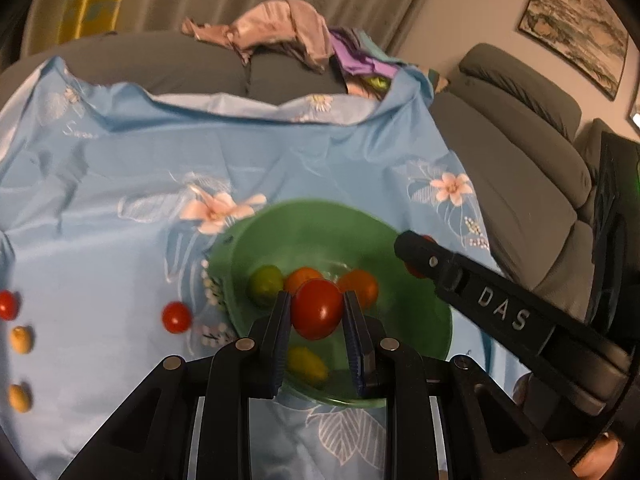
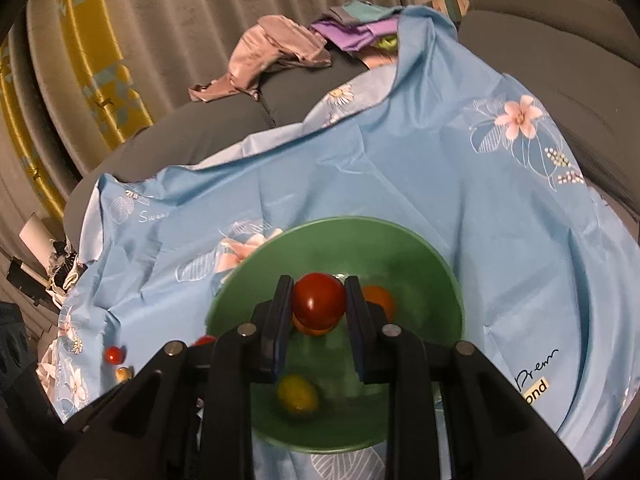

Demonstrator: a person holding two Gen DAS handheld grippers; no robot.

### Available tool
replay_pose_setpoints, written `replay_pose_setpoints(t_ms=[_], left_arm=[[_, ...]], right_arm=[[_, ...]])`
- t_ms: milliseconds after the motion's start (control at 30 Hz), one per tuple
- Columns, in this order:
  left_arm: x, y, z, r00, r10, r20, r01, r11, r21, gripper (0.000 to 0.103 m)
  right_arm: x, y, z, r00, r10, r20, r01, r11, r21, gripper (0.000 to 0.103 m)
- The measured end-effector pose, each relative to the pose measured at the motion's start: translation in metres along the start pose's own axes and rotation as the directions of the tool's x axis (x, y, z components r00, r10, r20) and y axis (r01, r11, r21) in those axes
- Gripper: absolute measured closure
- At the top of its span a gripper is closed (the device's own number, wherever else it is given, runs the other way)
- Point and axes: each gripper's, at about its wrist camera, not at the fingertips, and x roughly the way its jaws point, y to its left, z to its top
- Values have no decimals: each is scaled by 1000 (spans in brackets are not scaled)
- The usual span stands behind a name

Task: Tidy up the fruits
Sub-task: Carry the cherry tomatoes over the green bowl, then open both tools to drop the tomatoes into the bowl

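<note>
A green bowl [image 1: 412, 320] sits on the blue flowered cloth [image 1: 120, 160] and holds small orange, green and yellow fruits. My left gripper [image 1: 316, 308] is shut on a red tomato [image 1: 317, 309] above the bowl. My right gripper [image 2: 316, 304] is shut on another red tomato [image 2: 318, 300] above the same bowl [image 2: 420, 280]; its finger also crosses the left wrist view [image 1: 424, 258]. A loose red tomato [image 1: 177, 317] lies left of the bowl.
More loose fruits lie at the far left: a red one [image 1: 7, 305] and two pale yellow ones [image 1: 21, 339]. Crumpled clothes [image 1: 276, 28] lie on the grey sofa behind. Sofa cushions [image 1: 520, 152] rise to the right.
</note>
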Motion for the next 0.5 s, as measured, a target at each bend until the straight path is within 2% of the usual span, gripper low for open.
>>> replay_pose_setpoints(t_ms=[167,300,500], left_arm=[[14,-4,-5,999,-24,-45,24,1000,0,78],[20,-9,-7,998,-31,-55,32,999,16,78],[31,-9,-10,996,-21,-83,23,1000,21,78]], right_arm=[[12,-3,-2,998,-40,-40,40,999,-4,76],[19,-9,-4,997,-27,-70,27,1000,1,76],[29,-18,-7,992,-78,-102,79,997,3,76]])
